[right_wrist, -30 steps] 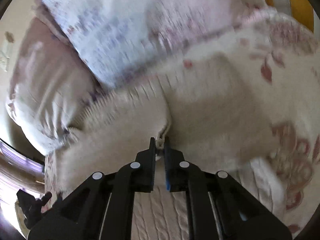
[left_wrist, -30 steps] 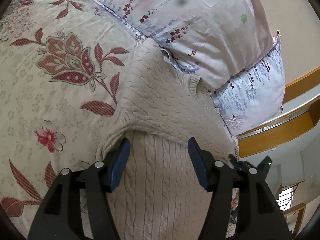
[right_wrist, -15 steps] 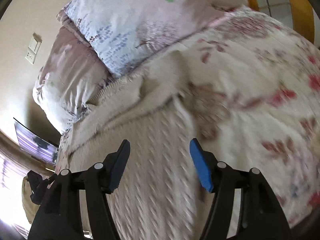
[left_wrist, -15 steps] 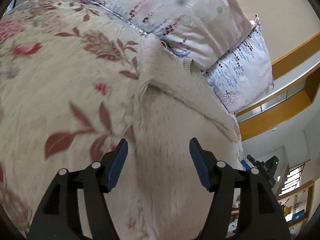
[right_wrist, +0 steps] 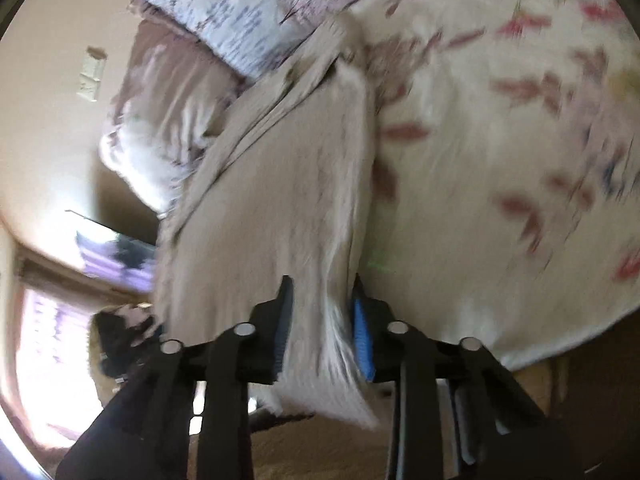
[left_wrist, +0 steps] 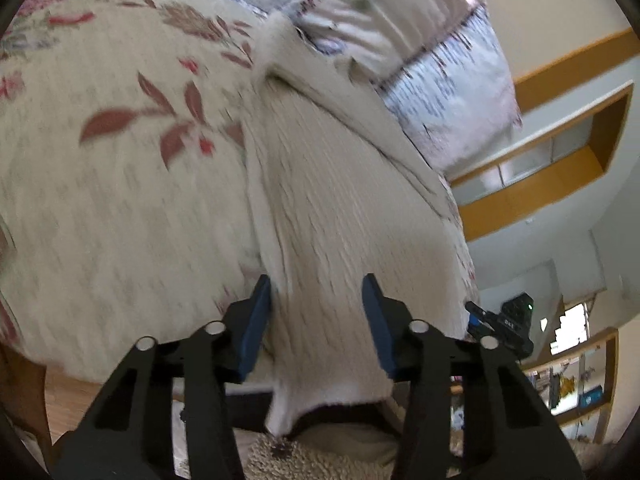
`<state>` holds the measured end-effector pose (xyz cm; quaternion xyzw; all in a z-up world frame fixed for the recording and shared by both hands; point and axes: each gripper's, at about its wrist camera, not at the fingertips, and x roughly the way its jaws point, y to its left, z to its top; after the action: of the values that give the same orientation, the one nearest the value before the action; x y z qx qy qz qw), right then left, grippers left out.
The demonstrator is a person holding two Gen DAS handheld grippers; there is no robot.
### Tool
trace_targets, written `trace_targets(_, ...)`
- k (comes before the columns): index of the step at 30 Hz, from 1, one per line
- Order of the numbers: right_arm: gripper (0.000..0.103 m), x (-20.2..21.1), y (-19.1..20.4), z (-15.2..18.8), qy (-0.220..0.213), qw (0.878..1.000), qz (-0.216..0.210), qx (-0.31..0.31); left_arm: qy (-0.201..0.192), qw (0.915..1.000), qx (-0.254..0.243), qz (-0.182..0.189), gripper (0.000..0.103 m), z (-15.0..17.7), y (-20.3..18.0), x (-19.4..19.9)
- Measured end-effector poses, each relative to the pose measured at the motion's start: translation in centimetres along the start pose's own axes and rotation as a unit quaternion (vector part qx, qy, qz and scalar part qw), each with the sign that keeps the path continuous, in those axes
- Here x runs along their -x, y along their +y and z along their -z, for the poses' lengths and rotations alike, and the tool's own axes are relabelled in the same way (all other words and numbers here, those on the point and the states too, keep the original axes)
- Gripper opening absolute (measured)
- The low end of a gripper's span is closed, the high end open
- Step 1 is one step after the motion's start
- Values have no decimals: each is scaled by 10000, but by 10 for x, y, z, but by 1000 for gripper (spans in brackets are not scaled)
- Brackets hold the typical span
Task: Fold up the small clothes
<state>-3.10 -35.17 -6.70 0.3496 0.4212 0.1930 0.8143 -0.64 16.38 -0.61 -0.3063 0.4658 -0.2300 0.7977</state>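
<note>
A cream cable-knit sweater point(left_wrist: 320, 208) lies lengthwise on the flowered bed cover, its top edge against the pillows and its hem hanging over the bed's near edge. My left gripper point(left_wrist: 316, 320) is open, its blue pads on either side of the hem's left part. In the right wrist view the sweater point(right_wrist: 280, 200) runs down between the pads of my right gripper point(right_wrist: 320, 320), which is open and straddles the hem's right corner. Both views are blurred by motion.
Two flowered pillows point(left_wrist: 440, 80) lie at the head of the bed. The flowered bed cover point(left_wrist: 100, 200) spreads to the left, and it fills the right of the right wrist view point(right_wrist: 500, 200). A wooden shelf point(left_wrist: 560, 152) is on the wall. A shaggy rug point(left_wrist: 312, 460) lies below the bed edge.
My right gripper let go of the sweater's fold and opened. Both grippers drew back from the upper part of the sweater to its hem at the bed's near edge, and their jaws narrowed.
</note>
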Motion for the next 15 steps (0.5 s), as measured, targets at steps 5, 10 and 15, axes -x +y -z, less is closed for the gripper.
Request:
trace_targets(5, 19, -1, 5, 24, 276, 9986, -424, 130, 246, 9988, -43, 420, 32, 23, -1, -3)
trace_targets(10, 18, -3, 17, 34, 370, 9976, -367, 448, 443, 9973, -224, 540, 30, 36, -7, -5)
trace_targets(15, 10, -2, 28, 35, 167, 9967, -255, 750, 568, 9968, -338, 456, 11, 38, -12, -10)
